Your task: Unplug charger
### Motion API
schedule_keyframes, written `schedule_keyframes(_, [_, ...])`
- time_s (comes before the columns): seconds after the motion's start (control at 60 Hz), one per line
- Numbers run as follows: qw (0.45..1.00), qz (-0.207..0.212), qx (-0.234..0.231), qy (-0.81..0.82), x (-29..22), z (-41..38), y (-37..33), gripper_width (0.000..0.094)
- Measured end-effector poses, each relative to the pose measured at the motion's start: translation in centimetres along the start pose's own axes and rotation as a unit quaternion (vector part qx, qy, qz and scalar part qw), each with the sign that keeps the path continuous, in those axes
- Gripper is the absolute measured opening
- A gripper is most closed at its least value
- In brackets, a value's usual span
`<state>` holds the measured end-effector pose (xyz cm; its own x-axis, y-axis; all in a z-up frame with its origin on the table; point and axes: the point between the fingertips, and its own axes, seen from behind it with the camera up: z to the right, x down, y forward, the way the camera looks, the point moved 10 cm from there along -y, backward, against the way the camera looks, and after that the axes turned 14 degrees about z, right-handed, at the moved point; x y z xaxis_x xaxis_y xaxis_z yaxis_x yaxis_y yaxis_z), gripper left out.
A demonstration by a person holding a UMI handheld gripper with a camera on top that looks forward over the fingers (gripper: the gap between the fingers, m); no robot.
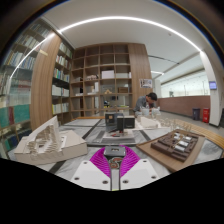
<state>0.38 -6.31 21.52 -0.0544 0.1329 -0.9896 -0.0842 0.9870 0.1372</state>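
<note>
Bookshelves [95, 85] line the far wall of a bright library-like room, under long curved ceiling lights, and a person [149, 101] sits at a distance beside them. Nearer, a pale desk [150, 135] carries several architectural models: a white one [45, 143] off to one side of the claw, a dark wooden one [178, 146] on the other side, and a small boxy dark object [119, 122] straight ahead, well beyond the fingers.

At the bottom, the claw [113, 157] shows its magenta pads [102, 160] drawn close, nearly meeting at the tips, with nothing between them; it appears closed on nothing.

No charger, cable or socket can be made out with any certainty. If the charger sits near the dark object ahead, it is too small to tell.

By my judgement the task is barely begun: the target has yet to be found and approached. The main risk is heading for the wrong item, since the plug is not identified. A second risk is sweeping the claw into the fragile models flanking the path. With the fingers this close together, they would also need to part before any grip, or they will merely push the plug.
</note>
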Motion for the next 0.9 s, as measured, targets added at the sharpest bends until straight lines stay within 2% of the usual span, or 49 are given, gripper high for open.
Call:
schedule_keyframes(0.067, [0.999, 0.013, 0.011, -0.035, -1.3, 2.5, -0.7, 0.0081])
schedule_keyframes(0.117, [0.999, 0.005, 0.013, -0.049, -1.1, 4.3, -1.4, 0.0087])
schedule_keyframes(0.2, [0.997, -0.046, 0.014, -0.057, 2.0, 7.0, -2.4, 0.0106])
schedule_keyframes(0.317, [0.986, -0.142, 0.028, -0.084, 7.1, 10.4, -3.9, 0.0142])
schedule_keyframes(0.45, [0.975, -0.202, 0.025, -0.085, 11.5, 11.8, -4.8, 0.0174])
schedule_keyframes(0.617, [0.966, -0.245, 0.027, -0.081, 14.3, 12.2, -5.0, 0.0209])
schedule_keyframes(0.75, [0.967, -0.242, 0.035, -0.075, 15.0, 12.8, -4.2, 0.0265])
schedule_keyframes(0.8, [0.966, -0.246, 0.034, -0.069, 15.1, 12.8, -4.0, 0.0318])
schedule_keyframes(0.817, [0.966, -0.248, 0.035, -0.066, 15.2, 12.9, -4.0, 0.0369])
schedule_keyframes(0.867, [0.965, -0.253, 0.039, -0.063, 15.3, 13.2, -4.0, 0.0611])
schedule_keyframes(0.9, [0.964, -0.254, 0.045, -0.062, 15.2, 13.4, -4.3, 0.0685])
